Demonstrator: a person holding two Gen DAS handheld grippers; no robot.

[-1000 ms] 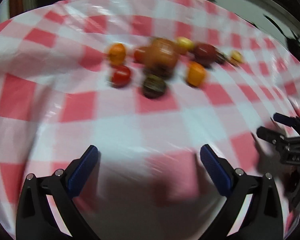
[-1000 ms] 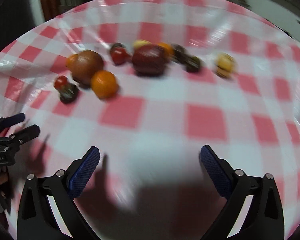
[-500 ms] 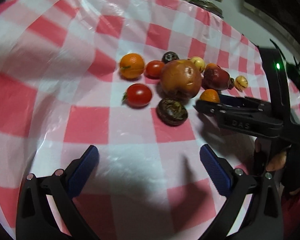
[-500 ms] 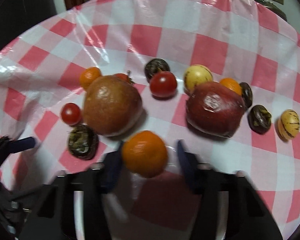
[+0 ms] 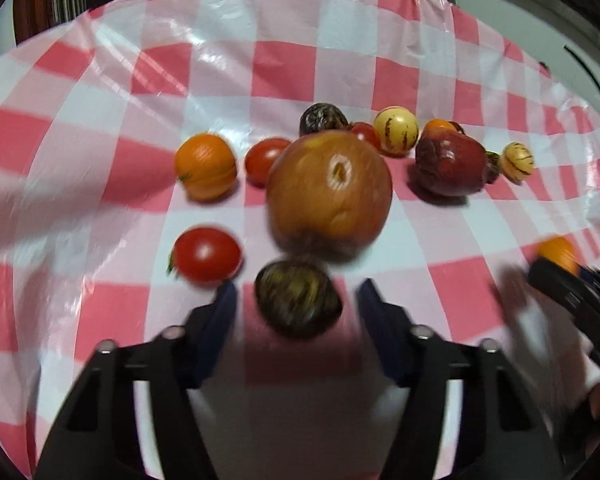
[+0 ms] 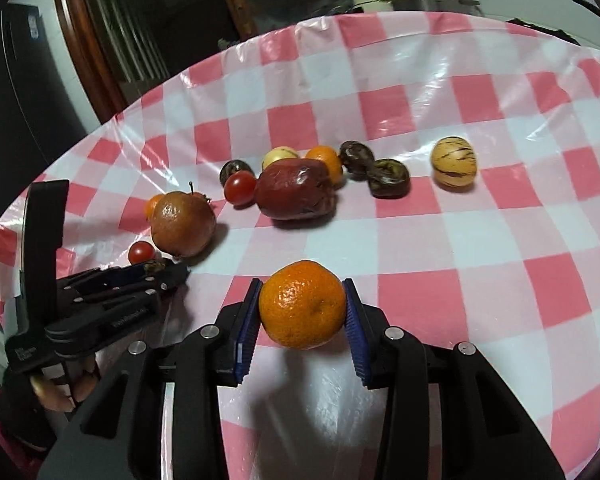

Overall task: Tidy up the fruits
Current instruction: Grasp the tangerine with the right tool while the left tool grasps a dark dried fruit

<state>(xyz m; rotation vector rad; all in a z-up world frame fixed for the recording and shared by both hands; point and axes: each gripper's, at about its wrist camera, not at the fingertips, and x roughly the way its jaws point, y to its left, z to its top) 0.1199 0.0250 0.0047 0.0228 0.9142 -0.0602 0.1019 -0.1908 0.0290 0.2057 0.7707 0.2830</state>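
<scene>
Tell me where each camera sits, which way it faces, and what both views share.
Left wrist: on the left gripper, low over the tablecloth, jaws open around a dark wrinkled fruit.
Right wrist: on the right gripper, facing across the table, jaws shut on a tangerine; a hand shows.
Shared: the big brown fruit and each other's gripper.

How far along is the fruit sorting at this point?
Barely started: no sorted groups show on the checked tablecloth. In hand: the right hand-held gripper is shut on a mandarin; the left hand-held gripper is open around a dark wrinkled fruit. Left: the big brown fruit, tomatoes and the other fruits are in one mixed cluster.
</scene>
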